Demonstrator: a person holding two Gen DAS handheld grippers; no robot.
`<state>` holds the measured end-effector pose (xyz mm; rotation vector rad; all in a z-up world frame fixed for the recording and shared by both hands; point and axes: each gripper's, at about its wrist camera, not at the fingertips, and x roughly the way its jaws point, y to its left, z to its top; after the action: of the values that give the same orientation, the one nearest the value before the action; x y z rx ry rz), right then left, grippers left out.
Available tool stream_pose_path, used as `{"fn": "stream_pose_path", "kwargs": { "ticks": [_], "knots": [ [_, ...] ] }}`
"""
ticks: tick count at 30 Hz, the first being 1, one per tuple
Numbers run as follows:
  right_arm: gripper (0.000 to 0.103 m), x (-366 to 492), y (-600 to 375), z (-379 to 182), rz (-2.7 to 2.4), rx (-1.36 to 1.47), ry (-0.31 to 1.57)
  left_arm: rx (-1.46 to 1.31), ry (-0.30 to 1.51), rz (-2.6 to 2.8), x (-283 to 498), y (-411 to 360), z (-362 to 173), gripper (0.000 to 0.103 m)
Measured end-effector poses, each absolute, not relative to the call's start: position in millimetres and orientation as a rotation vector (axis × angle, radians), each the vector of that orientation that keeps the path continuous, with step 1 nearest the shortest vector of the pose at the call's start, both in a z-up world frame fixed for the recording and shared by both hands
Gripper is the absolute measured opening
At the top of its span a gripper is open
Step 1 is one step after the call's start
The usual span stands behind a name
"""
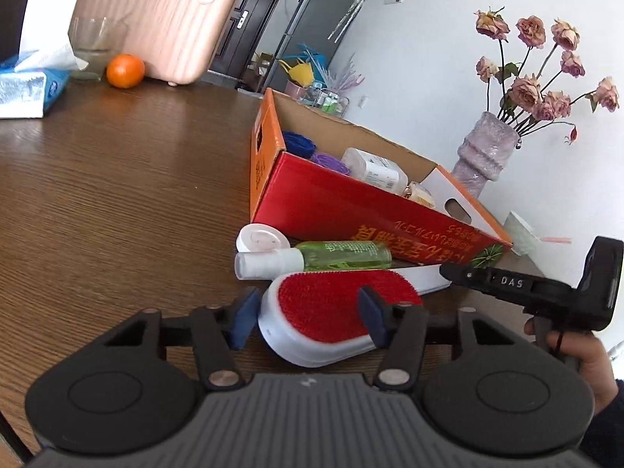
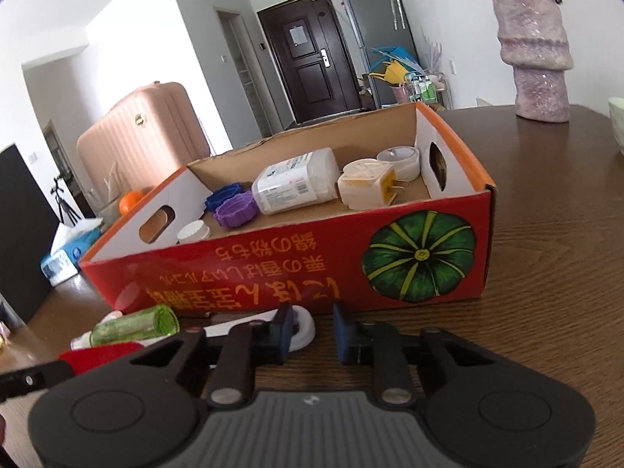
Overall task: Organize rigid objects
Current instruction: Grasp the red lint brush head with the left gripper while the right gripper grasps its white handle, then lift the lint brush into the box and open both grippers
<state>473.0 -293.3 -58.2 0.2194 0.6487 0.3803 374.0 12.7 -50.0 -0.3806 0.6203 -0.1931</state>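
Observation:
A red-and-orange cardboard box (image 1: pixel 335 206) stands on the wooden table; it also shows in the right wrist view (image 2: pixel 273 265). It holds a white bottle (image 2: pixel 296 185), a white plug adapter (image 2: pixel 366 187), blue and purple lids (image 2: pixel 230 204) and white caps. In front of it lie a white brush with a red pad (image 1: pixel 331 308), a green spray bottle (image 1: pixel 331 255) and a white lid (image 1: pixel 261 238). My left gripper (image 1: pixel 308 318) is open, its fingers on either side of the brush head. My right gripper (image 2: pixel 312 331) is open and empty, over the brush's white handle end (image 2: pixel 302 329).
A purple vase of dried roses (image 1: pixel 483 156) stands right of the box. An orange (image 1: pixel 124 71), a glass (image 1: pixel 95 45) and a tissue pack (image 1: pixel 27 85) sit at the table's far left. A pink suitcase (image 1: pixel 163 19) stands behind. A pale bowl (image 2: pixel 616 124) is at the right edge.

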Motion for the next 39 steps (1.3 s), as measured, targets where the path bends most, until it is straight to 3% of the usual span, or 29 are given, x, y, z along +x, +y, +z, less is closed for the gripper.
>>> {"fn": "stream_pose_path", "kwargs": {
  "ticks": [3, 5, 17, 25, 33, 39],
  "knots": [
    [0.02, 470.6, -295.1, -57.8, 0.376, 0.233, 0.65, -0.404, 0.629, -0.196, 374.7, 13.7, -49.9, 0.056],
    [0.012, 467.1, -295.9, -57.3, 0.379, 0.239, 0.655, -0.434, 0.645, -0.202, 374.8, 16.4, -50.1, 0.056],
    [0.012, 344.7, -319.3, -50.5, 0.288, 0.23, 0.689, -0.435, 0.672, -0.198, 314.0, -8.4, -37.7, 0.054],
    [0.013, 296.5, -344.1, -37.3, 0.243, 0.297, 0.652, -0.366, 0.58, -0.223, 274.9, -36.2, -4.0, 0.052],
    [0.013, 294.6, -353.9, -22.4, 0.247, 0.338, 0.597, -0.355, 0.526, -0.221, 280.4, -42.8, 16.7, 0.052],
    [0.013, 344.1, -344.4, 18.7, 0.24, 0.266, 0.469, -0.315, 0.409, -0.247, 346.9, -40.9, 52.7, 0.051]
  ]
}}
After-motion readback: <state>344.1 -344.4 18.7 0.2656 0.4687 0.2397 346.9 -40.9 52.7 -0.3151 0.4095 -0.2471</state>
